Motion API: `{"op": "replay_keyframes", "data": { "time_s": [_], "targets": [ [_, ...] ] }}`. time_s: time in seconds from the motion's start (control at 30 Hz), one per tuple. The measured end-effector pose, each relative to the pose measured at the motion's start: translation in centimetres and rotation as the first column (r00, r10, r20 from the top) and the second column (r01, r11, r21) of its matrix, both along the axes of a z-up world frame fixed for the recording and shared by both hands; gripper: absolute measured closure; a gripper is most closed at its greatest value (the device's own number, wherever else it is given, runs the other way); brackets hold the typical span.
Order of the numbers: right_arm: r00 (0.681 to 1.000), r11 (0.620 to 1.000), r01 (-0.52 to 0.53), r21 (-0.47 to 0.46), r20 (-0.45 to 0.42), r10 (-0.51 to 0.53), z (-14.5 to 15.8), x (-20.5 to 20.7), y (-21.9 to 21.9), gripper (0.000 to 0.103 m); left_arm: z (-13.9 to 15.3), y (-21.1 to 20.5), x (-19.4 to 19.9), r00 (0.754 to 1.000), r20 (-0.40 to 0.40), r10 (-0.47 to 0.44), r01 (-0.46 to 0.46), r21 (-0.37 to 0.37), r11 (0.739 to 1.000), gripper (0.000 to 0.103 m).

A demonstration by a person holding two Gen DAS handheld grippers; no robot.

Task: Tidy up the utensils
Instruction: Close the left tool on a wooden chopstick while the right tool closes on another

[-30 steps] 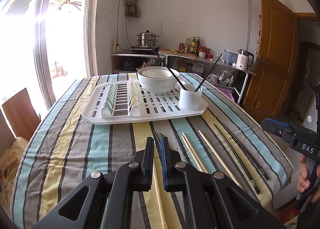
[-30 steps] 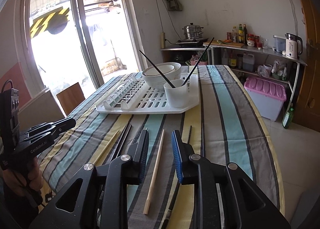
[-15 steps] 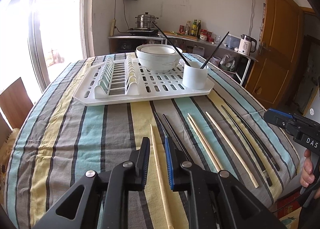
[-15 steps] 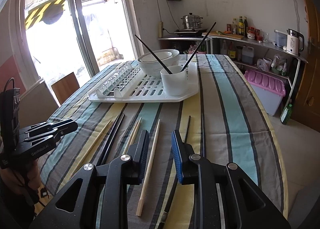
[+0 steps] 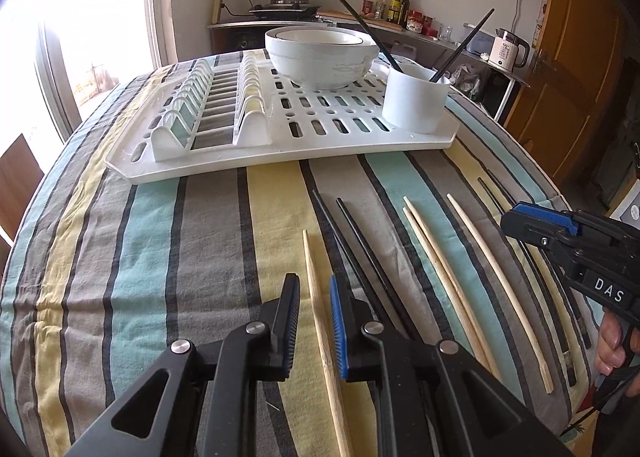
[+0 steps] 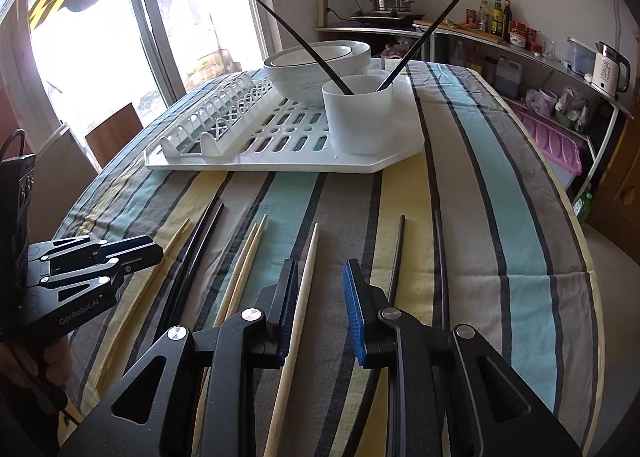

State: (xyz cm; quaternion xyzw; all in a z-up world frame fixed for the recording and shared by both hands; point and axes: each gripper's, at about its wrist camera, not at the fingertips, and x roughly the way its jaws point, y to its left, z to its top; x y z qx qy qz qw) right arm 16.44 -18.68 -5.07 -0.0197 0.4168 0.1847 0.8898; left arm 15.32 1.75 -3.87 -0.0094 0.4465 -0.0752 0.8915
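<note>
Left wrist: wooden chopstick [image 5: 320,321] lower end hidden beneath left tongs [image 5: 314,311].

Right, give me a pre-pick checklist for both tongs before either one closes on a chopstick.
1. Left tongs astride one wooden chopstick: ok; the jaws have just been opening and do not press it.
2. Right tongs astride a wooden chopstick: ok, open, stick near the left pad.
3. Black chopsticks clear of the left jaws: ok, they lie just to the right.
4. White cup has room: ok, only two black chopsticks stand in it.
5. Cup upright on the drying rack: ok.
6. Tong tips touching the striped tablecloth: cannot tell.
</note>
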Motion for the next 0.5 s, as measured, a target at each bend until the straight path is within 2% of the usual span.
{"op": "replay_keyframes", "data": {
  "time_s": [0.27, 0.5],
  "targets": [
    [0.999, 0.998, -0.028, -0.055, -0.043, 0.026, -1.3, 2.0, 1.8, 0.079, -0.4, -0.4, 1.0, 1.000, -0.013, 0.000, 0.000, 0.009, 1.000, 0.088],
    [0.997, 0.994, -0.041, -0.096, -0.062, 0.035, -1.9, 3.2, 3.0, 0.083, -0.5, -1.1, 1.4, 1.000, 0.004, 0.000, 0.000, 0.056, 0.998, 0.088]
  ]
}}
